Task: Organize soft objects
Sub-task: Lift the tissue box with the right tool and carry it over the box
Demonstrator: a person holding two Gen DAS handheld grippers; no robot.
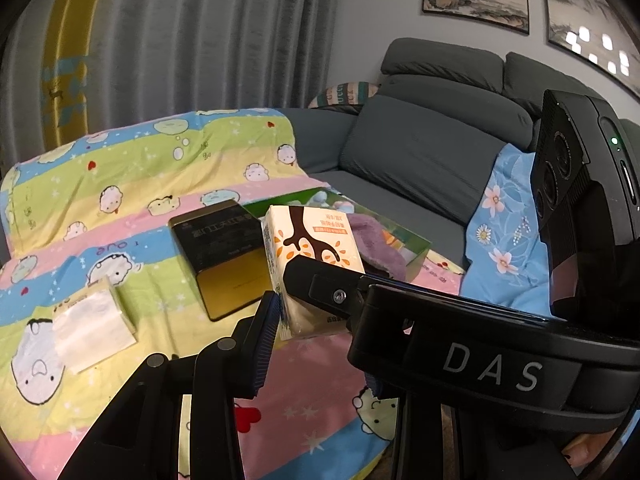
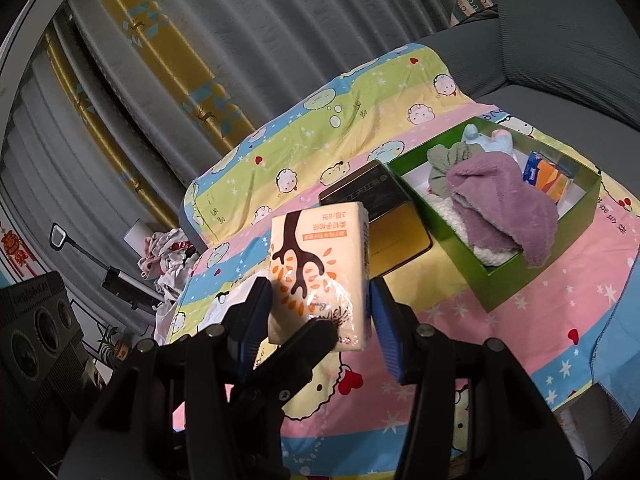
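Left wrist view: mid-frame, the left claw (image 1: 316,308) is clenched on the tissue pack (image 1: 308,256), held above the patterned sheet (image 1: 120,184); the right claw's finger crosses its face.

Right wrist view: the right claw (image 2: 320,316) also grips the pack, centre frame, long axis upright, printed top pointing down. The green box (image 2: 496,276) sits right; opposing pulls could crush or drop the pack.

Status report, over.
Left gripper, right gripper both shut on tissue pack. Green box ahead, part full. Black tin beside it.
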